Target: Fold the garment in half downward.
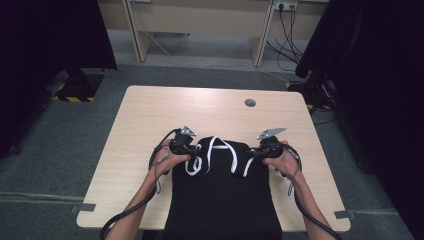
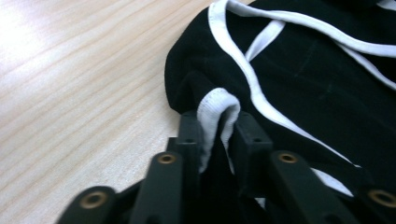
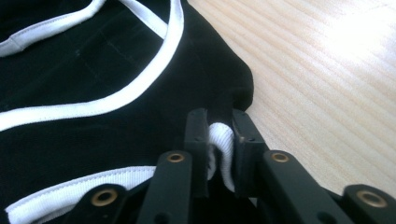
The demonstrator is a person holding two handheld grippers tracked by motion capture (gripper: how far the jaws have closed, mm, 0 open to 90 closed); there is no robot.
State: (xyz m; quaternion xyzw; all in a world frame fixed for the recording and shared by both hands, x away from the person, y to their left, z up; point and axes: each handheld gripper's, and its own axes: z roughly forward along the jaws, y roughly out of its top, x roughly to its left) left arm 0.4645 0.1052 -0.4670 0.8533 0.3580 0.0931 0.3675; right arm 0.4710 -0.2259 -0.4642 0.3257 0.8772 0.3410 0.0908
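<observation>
A black garment with white trim (image 1: 220, 190) lies on the light wooden table (image 1: 150, 110), spread from the middle toward the near edge. My left gripper (image 1: 192, 148) is at its far left corner. In the left gripper view the jaws are shut on a fold of the white trim (image 2: 217, 109) of the garment (image 2: 303, 70). My right gripper (image 1: 255, 150) is at the far right corner. Its jaws pinch a fold of white trim (image 3: 220, 140) at the edge of the black cloth (image 3: 93, 130).
A small round grommet (image 1: 250, 103) sits in the tabletop at the far right. Desk legs and cables (image 1: 287, 30) stand beyond the table. Dark curtains (image 1: 50, 35) flank both sides. Bare wood lies beyond and to the left of the garment.
</observation>
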